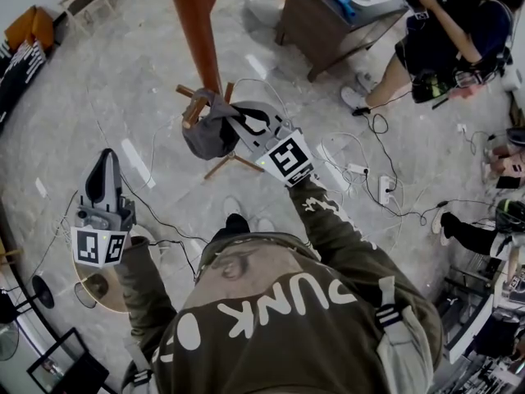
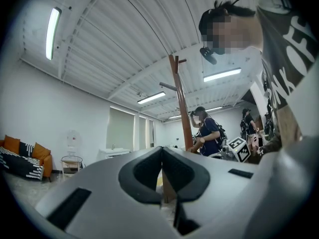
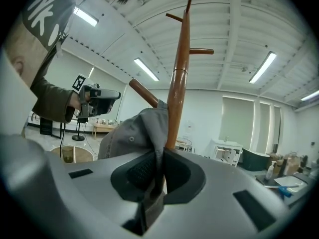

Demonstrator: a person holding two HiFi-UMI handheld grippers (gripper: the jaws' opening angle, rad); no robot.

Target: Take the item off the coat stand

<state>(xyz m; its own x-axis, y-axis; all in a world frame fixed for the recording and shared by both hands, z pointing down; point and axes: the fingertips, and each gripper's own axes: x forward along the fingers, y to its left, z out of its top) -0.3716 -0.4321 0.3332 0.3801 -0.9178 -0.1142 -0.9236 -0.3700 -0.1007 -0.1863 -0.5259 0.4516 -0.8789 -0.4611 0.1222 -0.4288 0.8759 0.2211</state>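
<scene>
A grey cap (image 1: 215,130) hangs on a low peg (image 1: 194,110) of the brown wooden coat stand (image 1: 197,31). My right gripper (image 1: 242,124) reaches into the cap from the right. In the right gripper view the right gripper (image 3: 160,156) is shut on a fold of the cap's grey fabric (image 3: 132,133), right in front of the stand's pole (image 3: 178,73). My left gripper (image 1: 106,158) is held off to the left, well apart from the stand, jaws pointing away. The left gripper (image 2: 162,151) is shut with nothing between its pads.
A wooden desk (image 1: 336,15) stands behind the coat stand, with a seated person (image 1: 443,39) beside it. Cables and a power strip (image 1: 384,189) lie on the floor at the right. A round side table (image 1: 98,286) is at my lower left, an orange sofa (image 1: 33,25) far left.
</scene>
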